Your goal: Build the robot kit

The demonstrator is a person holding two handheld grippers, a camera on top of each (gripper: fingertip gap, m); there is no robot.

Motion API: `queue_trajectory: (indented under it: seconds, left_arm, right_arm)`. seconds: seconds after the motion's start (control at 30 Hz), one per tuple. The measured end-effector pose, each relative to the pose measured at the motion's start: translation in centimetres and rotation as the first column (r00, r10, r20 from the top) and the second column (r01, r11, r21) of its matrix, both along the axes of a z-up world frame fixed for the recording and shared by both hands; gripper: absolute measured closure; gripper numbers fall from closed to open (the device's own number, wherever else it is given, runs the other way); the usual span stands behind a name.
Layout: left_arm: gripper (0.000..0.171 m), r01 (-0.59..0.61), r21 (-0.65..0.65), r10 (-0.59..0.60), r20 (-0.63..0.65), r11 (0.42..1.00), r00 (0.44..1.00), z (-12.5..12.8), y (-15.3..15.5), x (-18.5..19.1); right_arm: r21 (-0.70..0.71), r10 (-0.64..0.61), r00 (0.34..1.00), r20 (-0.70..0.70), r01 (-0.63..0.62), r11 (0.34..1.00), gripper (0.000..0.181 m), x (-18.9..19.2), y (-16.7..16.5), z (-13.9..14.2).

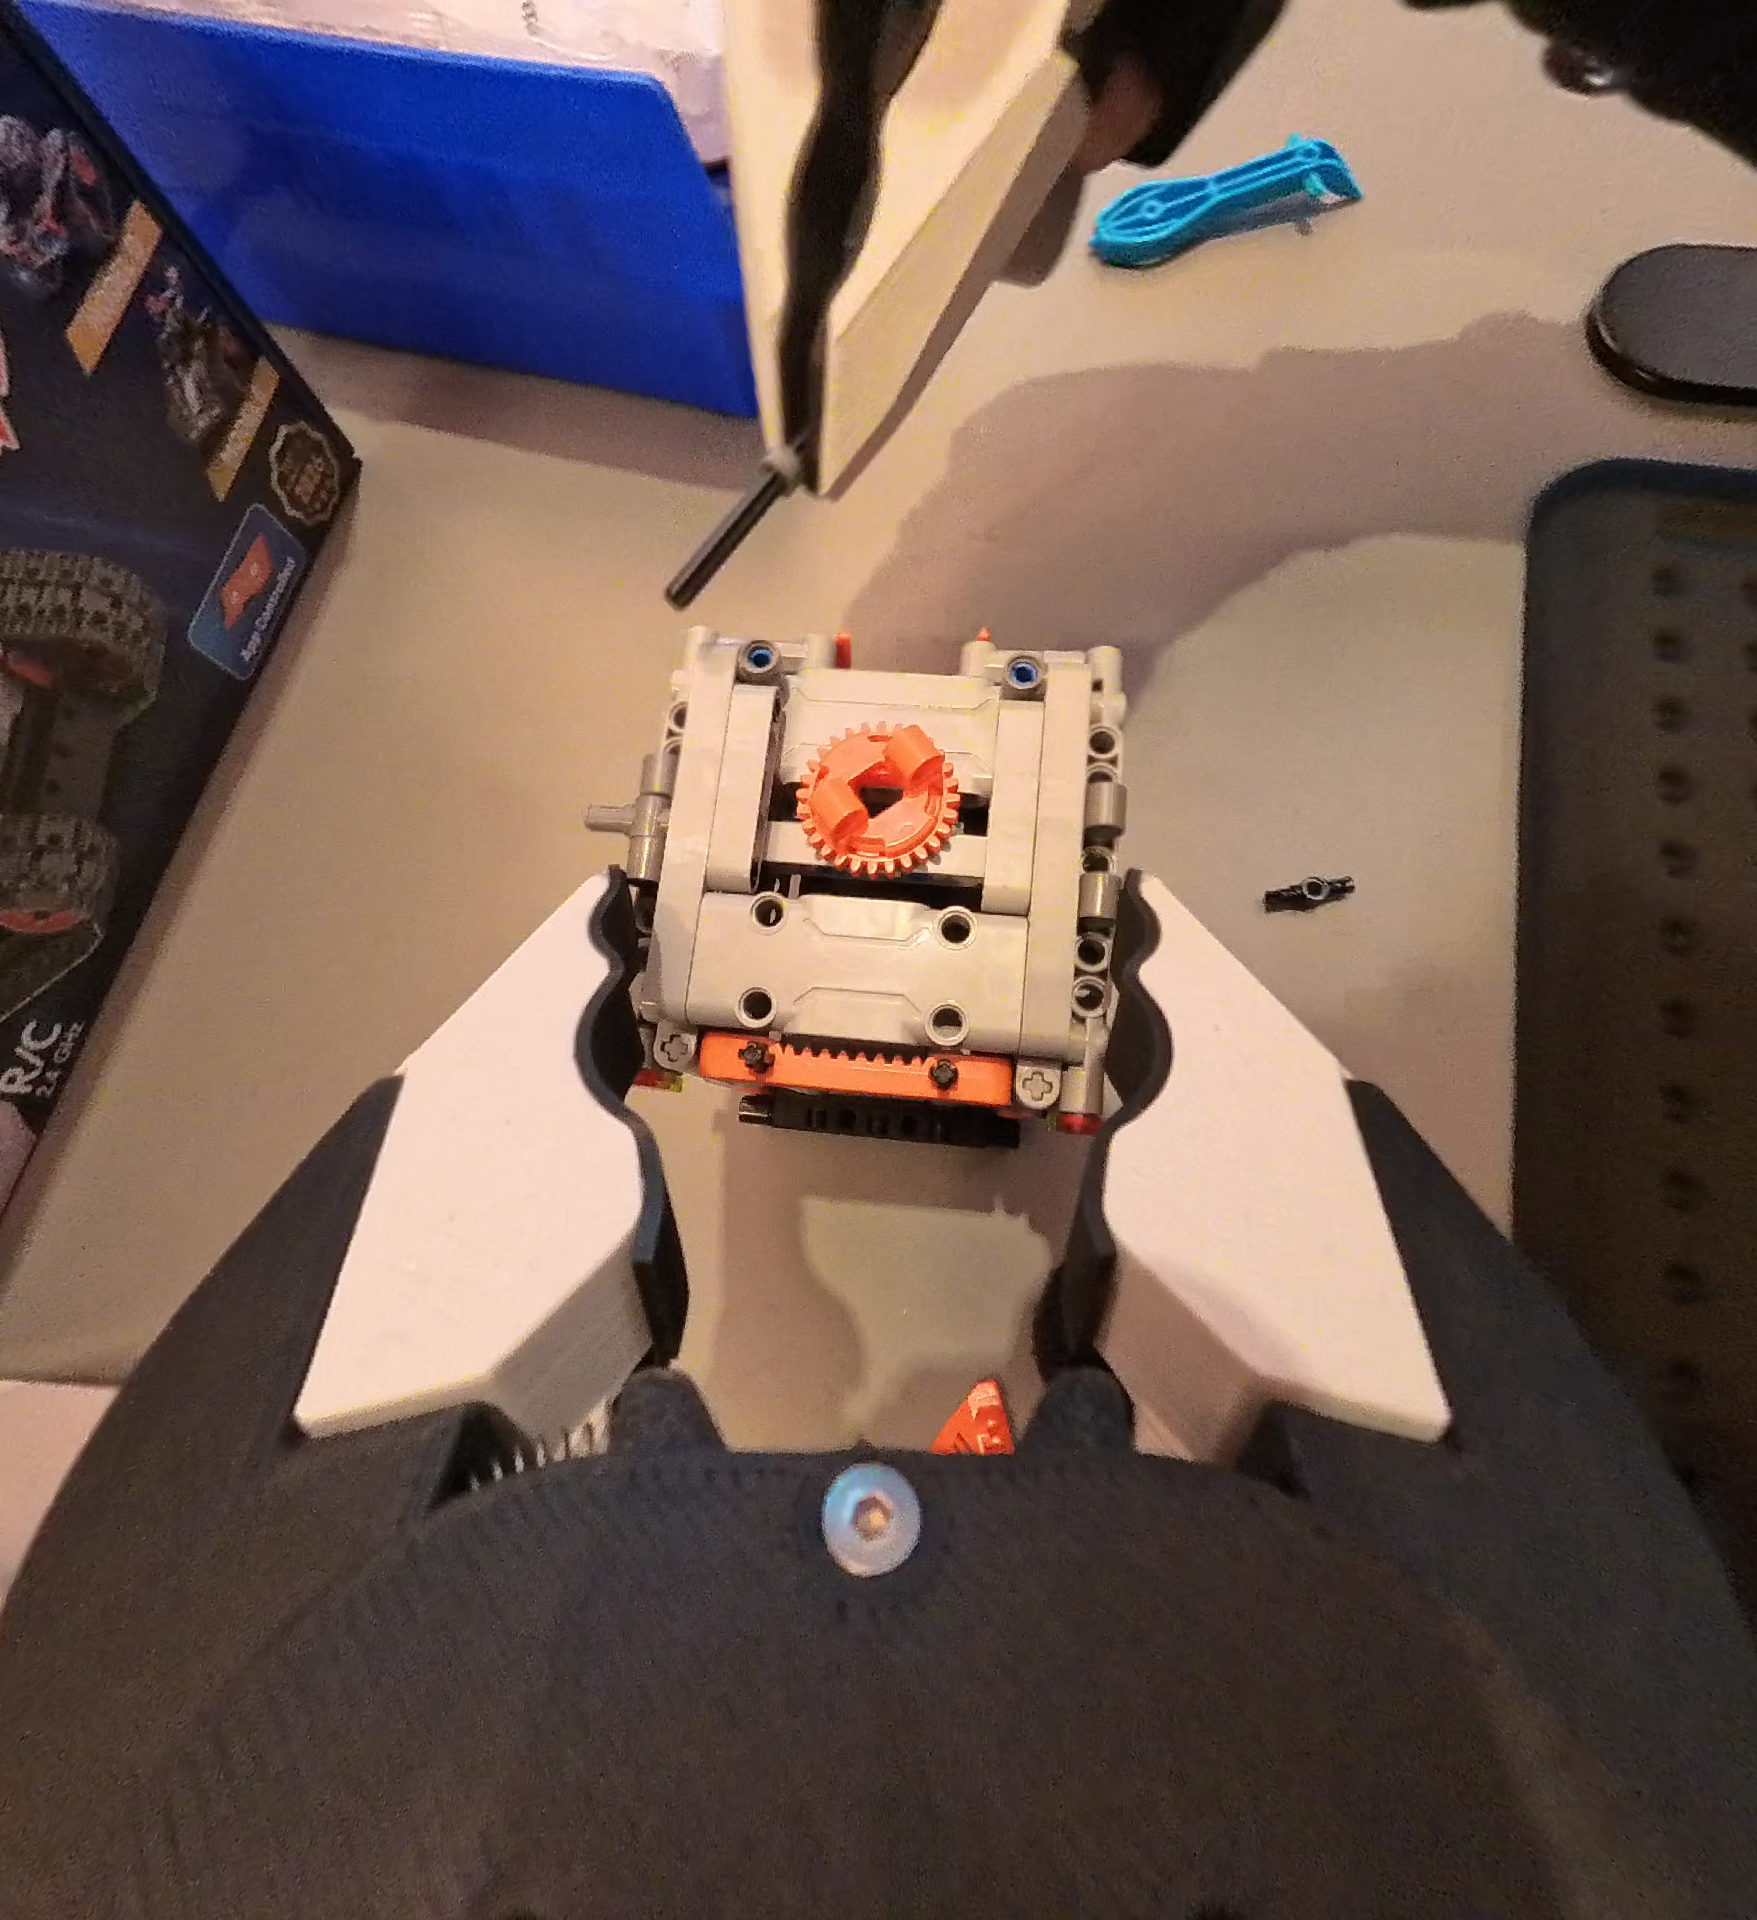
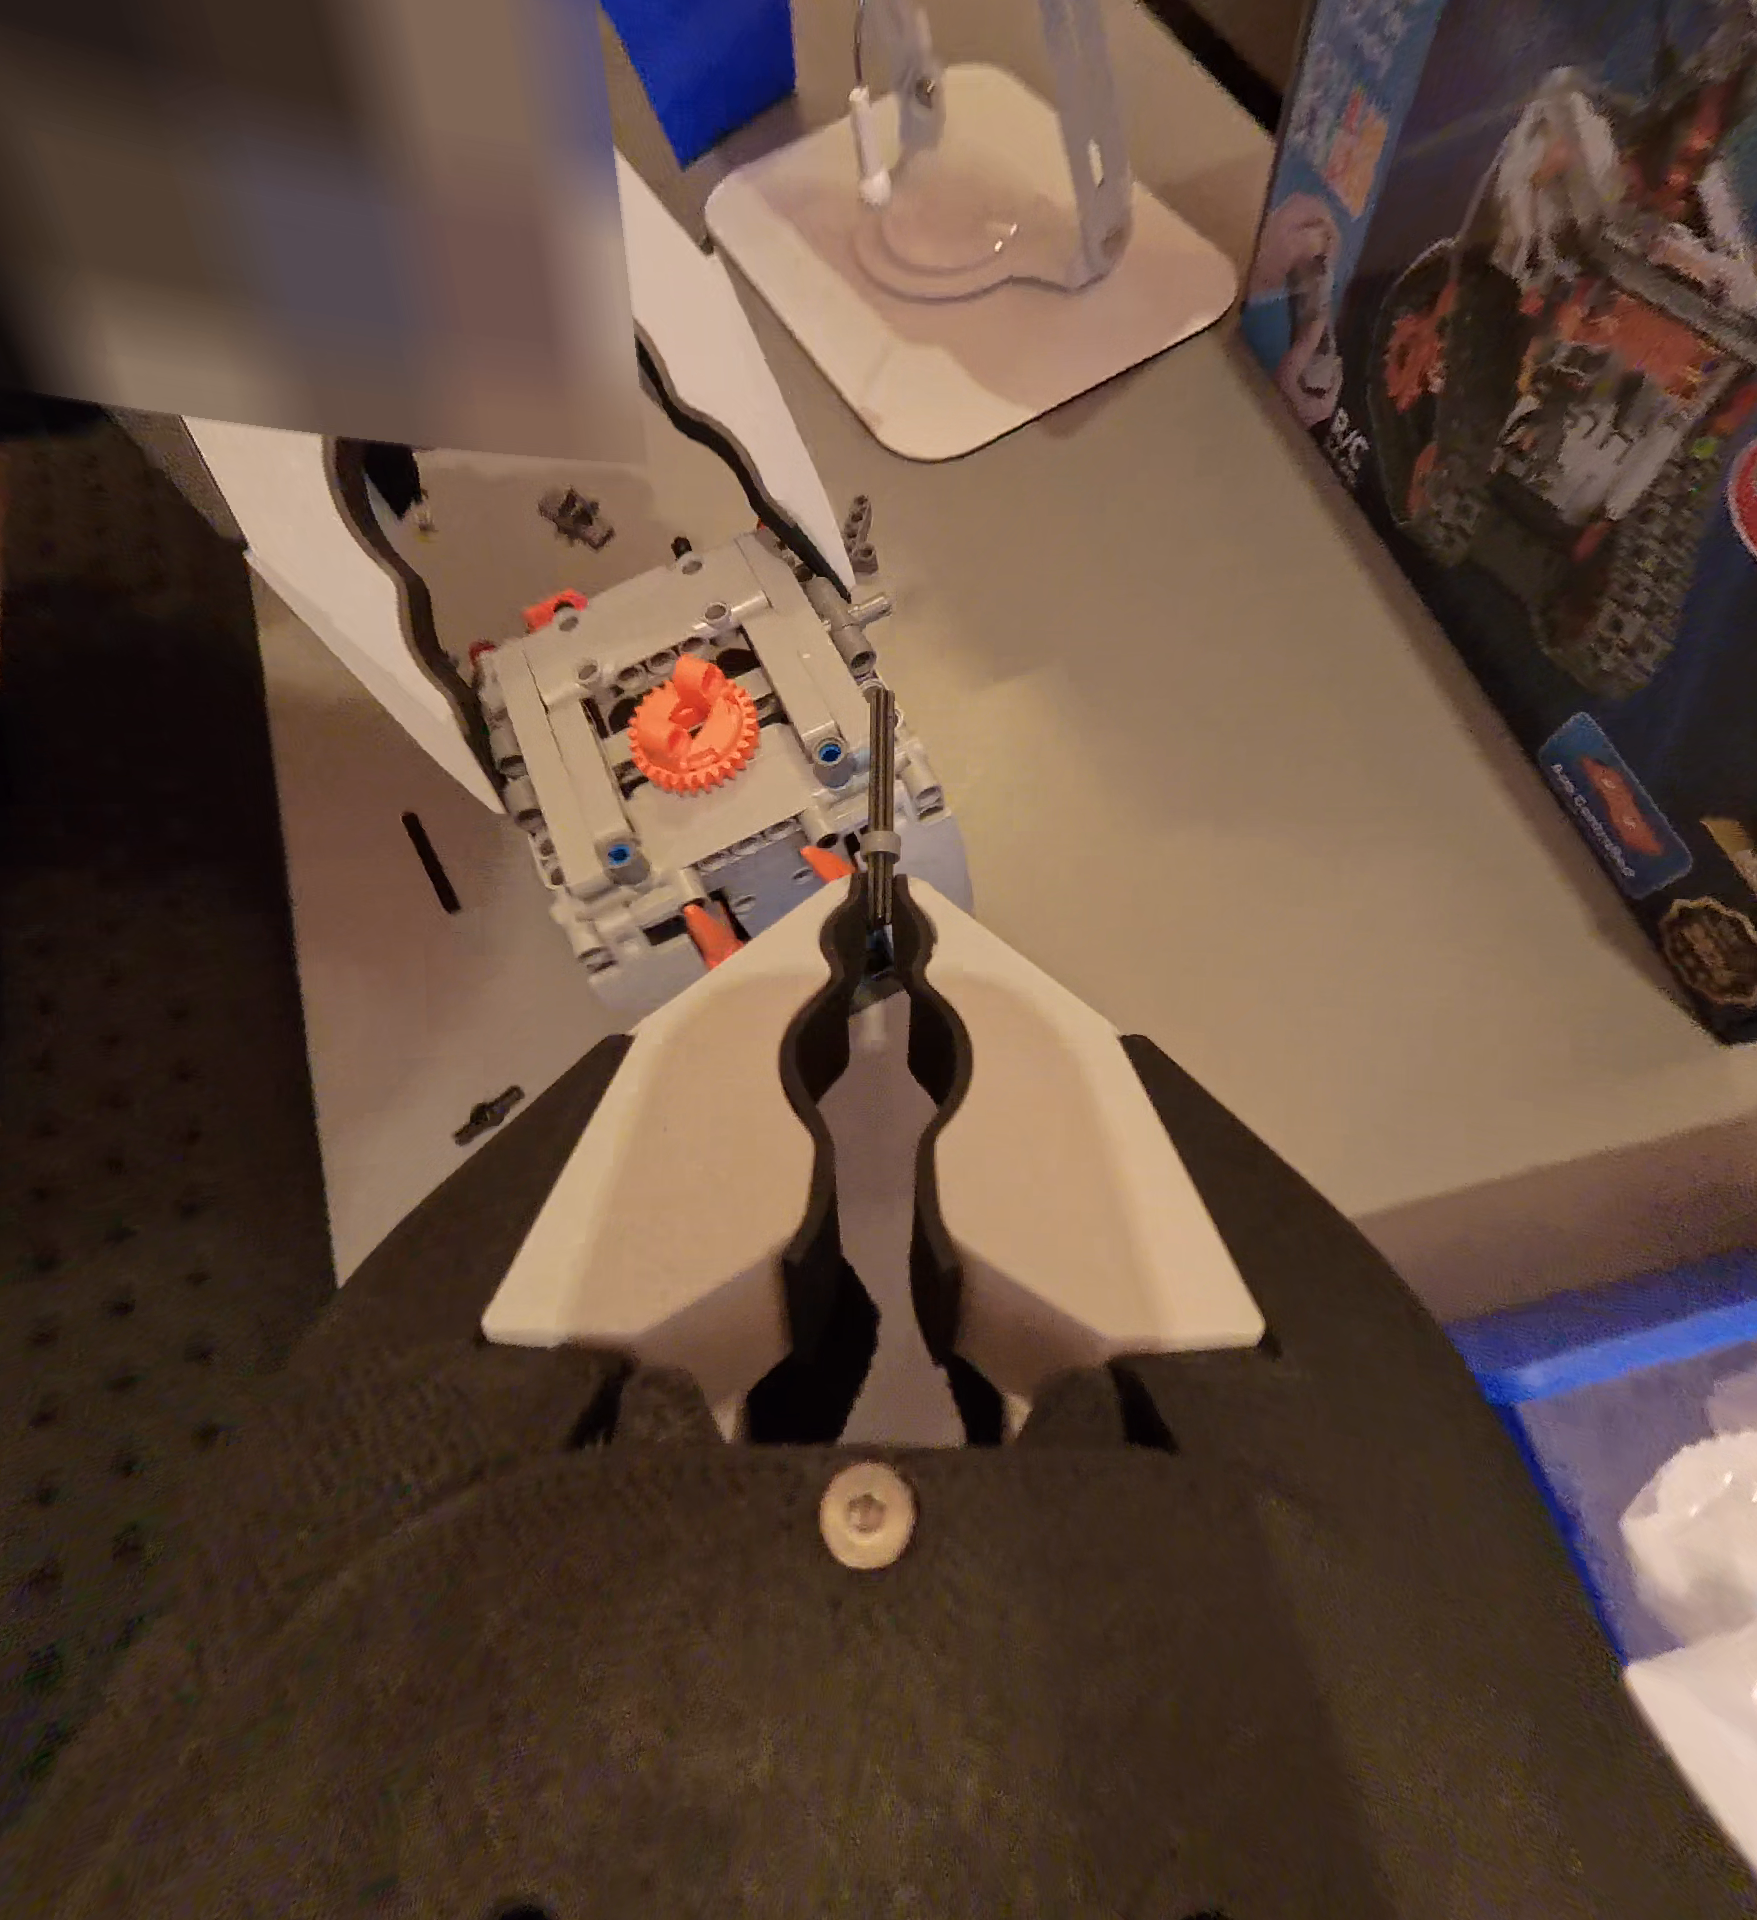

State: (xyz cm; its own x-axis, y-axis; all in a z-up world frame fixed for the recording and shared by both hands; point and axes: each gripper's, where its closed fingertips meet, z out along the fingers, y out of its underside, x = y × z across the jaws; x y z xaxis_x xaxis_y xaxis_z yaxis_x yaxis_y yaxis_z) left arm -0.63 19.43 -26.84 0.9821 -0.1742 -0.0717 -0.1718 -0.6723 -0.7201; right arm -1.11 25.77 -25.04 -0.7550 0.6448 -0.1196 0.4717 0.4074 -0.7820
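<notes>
Two hand-held grippers attend one grey brick-built block [image 1: 879,883] standing on the pale surface [image 1: 438,831]; the left hand-held gripper [image 1: 879,977] clamps its lower flanks, fingers against both sides; judged rigid, light, liable to shed pressed-on parts, best held by the solid side beams, clear of the orange gear [image 1: 879,795] on top; the right hand-held gripper [image 2: 876,904], just beside the block, pinches a thin black axle [image 2: 881,779] with a grey collar; the block's underside is hidden; a small black pin [image 1: 1308,891] lies right of it; the printed box [image 1: 95,623] is cut off.
</notes>
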Motion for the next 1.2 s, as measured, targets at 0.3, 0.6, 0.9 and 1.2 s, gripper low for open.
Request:
queue_trajectory:
  seconds: [0.3,0.6,0.9,1.2]
  left_arm:
    - [0.083,0.165,0.005,-0.165,0.027,0.986,0.986,0.1,-0.4,1.3]
    - [0.083,0.182,0.014,-0.183,0.034,0.983,0.983,0.1,-0.3,1.8]
    - [0.083,0.187,0.035,-0.188,0.041,0.982,0.981,0.1,-0.3,2.1]
    - [0.083,0.190,0.045,-0.192,0.051,0.981,0.980,0.1,-0.2,2.2]
  right_arm:
    - [0.088,0.197,0.979,0.056,-0.201,0.976,0.181,0.7,-0.8,-1.1]
    - [0.120,0.270,0.960,0.069,-0.277,0.953,0.180,0.7,-1.1,-1.1]
    - [0.096,0.275,0.959,0.066,-0.280,0.955,0.181,0.7,-1.6,-1.3]
    - [0.179,0.299,0.948,0.107,-0.314,0.933,0.180,0.8,-1.6,-1.4]
